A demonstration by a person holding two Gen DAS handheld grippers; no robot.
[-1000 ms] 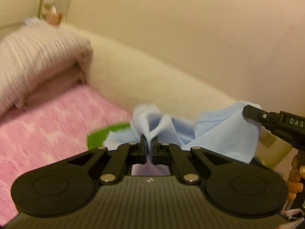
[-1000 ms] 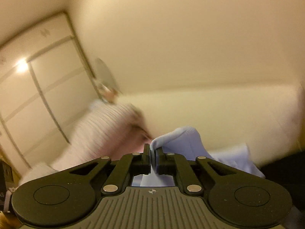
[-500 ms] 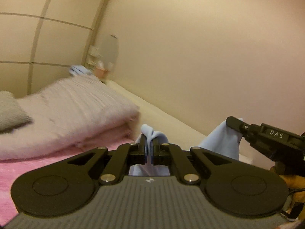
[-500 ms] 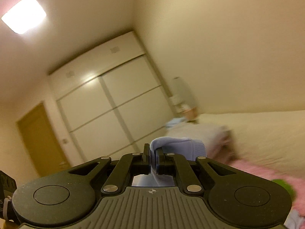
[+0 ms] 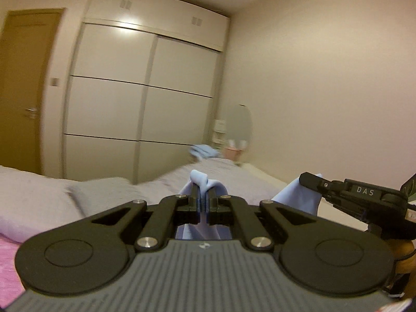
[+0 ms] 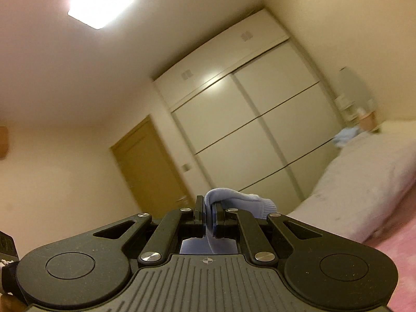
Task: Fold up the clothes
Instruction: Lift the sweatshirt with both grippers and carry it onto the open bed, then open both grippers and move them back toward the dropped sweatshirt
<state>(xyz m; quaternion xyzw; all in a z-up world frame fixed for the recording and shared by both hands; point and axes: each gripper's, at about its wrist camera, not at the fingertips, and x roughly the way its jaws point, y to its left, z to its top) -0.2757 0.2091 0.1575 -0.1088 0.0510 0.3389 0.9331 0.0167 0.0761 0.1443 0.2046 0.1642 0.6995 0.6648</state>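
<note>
My left gripper (image 5: 203,195) is shut on a fold of a light blue garment (image 5: 217,184), held up in the air. My right gripper (image 6: 208,209) is shut on another edge of the same light blue garment (image 6: 241,200), its ribbed hem showing to the right of the fingers. In the left wrist view the right gripper (image 5: 310,179) shows at the right, pinching the blue cloth (image 5: 296,200). Most of the garment hangs below both grippers, out of sight.
A bed with a pink cover (image 5: 7,265) and grey pillows (image 5: 39,200) lies below. White sliding wardrobe doors (image 5: 140,98) and a brown door (image 5: 18,91) stand behind. A folded blue cloth (image 5: 202,150) and a mirror (image 5: 240,130) are at the far end.
Both grippers have lifted and tilted upward with the blue garment still pinched; the views swung from the bed and wall up to the wardrobe and ceiling.
</note>
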